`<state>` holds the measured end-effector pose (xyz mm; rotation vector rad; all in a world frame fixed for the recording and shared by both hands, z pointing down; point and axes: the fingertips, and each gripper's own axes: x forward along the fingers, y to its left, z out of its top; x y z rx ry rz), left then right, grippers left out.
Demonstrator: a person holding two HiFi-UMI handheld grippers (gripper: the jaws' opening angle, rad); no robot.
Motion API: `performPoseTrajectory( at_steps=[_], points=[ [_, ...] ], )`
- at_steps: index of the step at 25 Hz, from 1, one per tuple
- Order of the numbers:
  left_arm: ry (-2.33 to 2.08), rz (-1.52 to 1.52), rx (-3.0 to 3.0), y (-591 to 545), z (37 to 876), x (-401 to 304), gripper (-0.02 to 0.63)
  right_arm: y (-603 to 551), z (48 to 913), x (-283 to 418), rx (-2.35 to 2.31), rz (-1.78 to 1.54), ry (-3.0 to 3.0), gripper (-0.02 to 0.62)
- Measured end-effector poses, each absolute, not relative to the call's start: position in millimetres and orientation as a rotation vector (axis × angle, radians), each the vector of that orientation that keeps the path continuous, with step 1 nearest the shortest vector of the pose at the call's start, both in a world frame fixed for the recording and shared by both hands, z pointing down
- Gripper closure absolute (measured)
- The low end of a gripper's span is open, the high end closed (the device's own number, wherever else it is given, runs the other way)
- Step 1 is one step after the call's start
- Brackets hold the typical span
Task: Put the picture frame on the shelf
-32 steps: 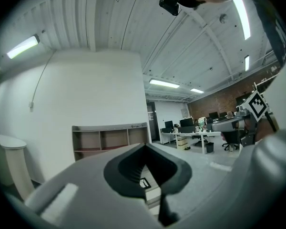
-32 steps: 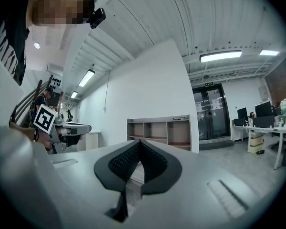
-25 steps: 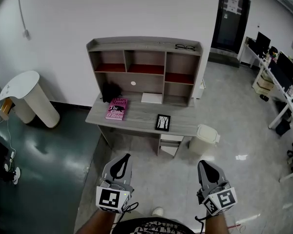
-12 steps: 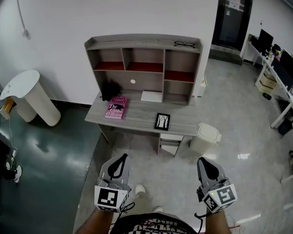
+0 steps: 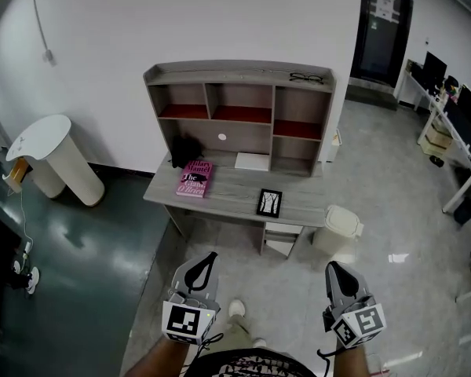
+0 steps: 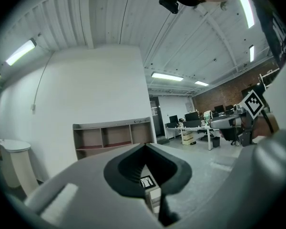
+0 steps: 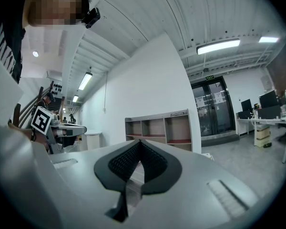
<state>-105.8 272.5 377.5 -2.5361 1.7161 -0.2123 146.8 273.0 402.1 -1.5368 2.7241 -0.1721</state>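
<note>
picture frame (image 5: 269, 203) standing on desk (image 5: 228, 192), long axis vertical, facing wearer

One picture frame (image 5: 269, 203), one book (image 5: 195, 178)

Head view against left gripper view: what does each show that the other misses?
Only the head view: the pink book lying on the desk and the white bin beside it. Only the left gripper view: the black camera at the person's head and the brick wall far back. Both: the shelf, the picture frame on the desk, and the round white stand.
</note>
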Motion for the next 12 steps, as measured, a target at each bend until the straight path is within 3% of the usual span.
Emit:
performPoseTrajectory(
  at_steps=[12],
  points=[
    [1.76, -0.229, -2.535, 239.0, 384.9, -130.0, 0.604, 232.1, 407.4, 120.2, -1.499, -0.192, 2.753, 0.568]
  ],
)
